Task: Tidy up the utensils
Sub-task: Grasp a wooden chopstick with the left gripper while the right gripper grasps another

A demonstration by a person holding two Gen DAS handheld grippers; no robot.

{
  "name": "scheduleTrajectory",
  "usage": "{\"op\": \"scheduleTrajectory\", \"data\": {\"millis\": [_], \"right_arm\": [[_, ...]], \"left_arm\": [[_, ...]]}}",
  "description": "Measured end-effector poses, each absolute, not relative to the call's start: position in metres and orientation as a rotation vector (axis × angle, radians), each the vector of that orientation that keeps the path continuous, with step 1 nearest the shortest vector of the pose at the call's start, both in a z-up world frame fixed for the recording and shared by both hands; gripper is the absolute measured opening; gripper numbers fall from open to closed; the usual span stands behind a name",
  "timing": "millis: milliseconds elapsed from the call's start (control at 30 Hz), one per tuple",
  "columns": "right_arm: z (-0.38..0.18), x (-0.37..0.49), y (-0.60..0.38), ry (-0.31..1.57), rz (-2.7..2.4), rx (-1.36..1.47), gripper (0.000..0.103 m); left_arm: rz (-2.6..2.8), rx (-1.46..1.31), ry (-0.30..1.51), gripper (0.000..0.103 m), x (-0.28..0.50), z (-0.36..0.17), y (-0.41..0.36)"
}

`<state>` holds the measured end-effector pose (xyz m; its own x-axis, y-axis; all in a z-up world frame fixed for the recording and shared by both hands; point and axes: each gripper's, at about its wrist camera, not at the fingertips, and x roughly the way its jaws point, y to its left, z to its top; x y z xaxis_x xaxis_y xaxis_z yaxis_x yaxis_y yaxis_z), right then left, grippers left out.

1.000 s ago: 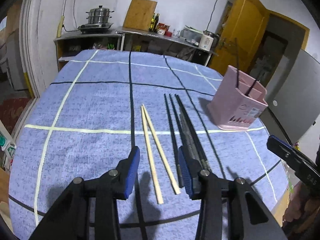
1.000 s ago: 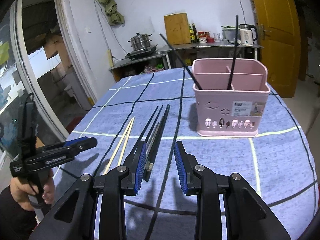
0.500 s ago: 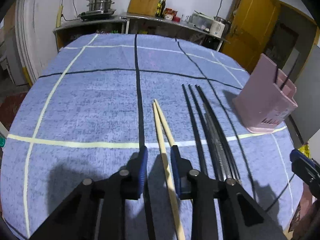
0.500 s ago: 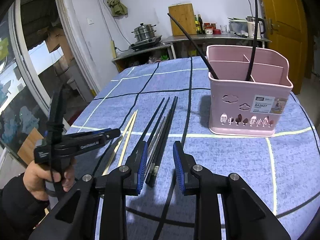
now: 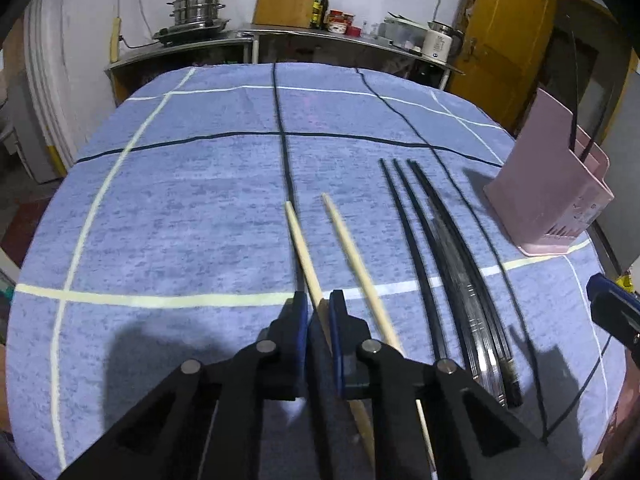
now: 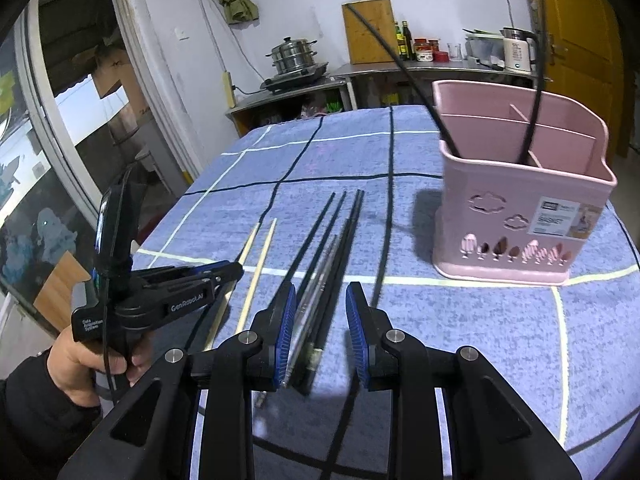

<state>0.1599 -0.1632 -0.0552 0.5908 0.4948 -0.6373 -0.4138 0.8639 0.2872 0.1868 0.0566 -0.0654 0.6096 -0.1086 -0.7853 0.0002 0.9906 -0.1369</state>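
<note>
My left tongs [image 5: 319, 312] are closing on the near half of one pale wooden chopstick [image 5: 301, 248], which runs between the blue pads [image 5: 303, 318] toward 12 o'clock; the pads look to be pinching it, and its far tip seems raised a little off the blue checked cloth of the counter [image 5: 180, 208]. Its twin, the second pale wooden chopstick [image 5: 352, 256], lies just beside it at 1 o'clock, flat on the cloth and apart from the first at the tips. Further toward 2 o'clock sits the bundle of long black chopsticks [image 5: 424, 240], side by side, with a shinier metal-banded pair among them. The pink plastic utensil basket [image 5: 556, 196] stands upright at 2 o'clock near the counter's edge, two thin black sticks leaning out of it. From the right wrist view, my right tongs [image 6: 320, 304] stand partly open, pads not touching anything, hovering over the near ends of the black chopsticks [image 6: 328, 248], which lie between and under the fingers. The pink basket [image 6: 520, 216] is at 1 o'clock there, its dividers visible, well apart from the chopsticks. At 9 o'clock I see the left tongs [image 6: 234, 271], gripped by a hand [image 6: 84, 360] in a dark sleeve.
</note>
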Motion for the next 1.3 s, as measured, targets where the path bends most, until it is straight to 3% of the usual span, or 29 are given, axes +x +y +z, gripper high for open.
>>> {"op": "scheduleTrajectory", "data": {"millis": [433,567,1167,1300], "right_arm": [[-0.064,0.202,-0.098,0.826,0.623,0.057,0.024],[-0.072,0.221,-0.080,0.859,0.630,0.038,0.024],[-0.102,0.270,-0.034,0.965,0.624,-0.036,0.020],[-0.105,0.273,-0.028,0.967,0.596,-0.076,0.009]], "left_arm": [[-0.023,-0.315,0.917,0.012,0.179,-0.058,0.119],[0.014,-0.383,0.938,0.017,0.190,-0.063,0.129],[-0.033,-0.240,0.949,0.013,0.223,-0.067,0.122],[-0.024,-0.277,0.944,0.013,0.219,-0.068,0.125]]}}
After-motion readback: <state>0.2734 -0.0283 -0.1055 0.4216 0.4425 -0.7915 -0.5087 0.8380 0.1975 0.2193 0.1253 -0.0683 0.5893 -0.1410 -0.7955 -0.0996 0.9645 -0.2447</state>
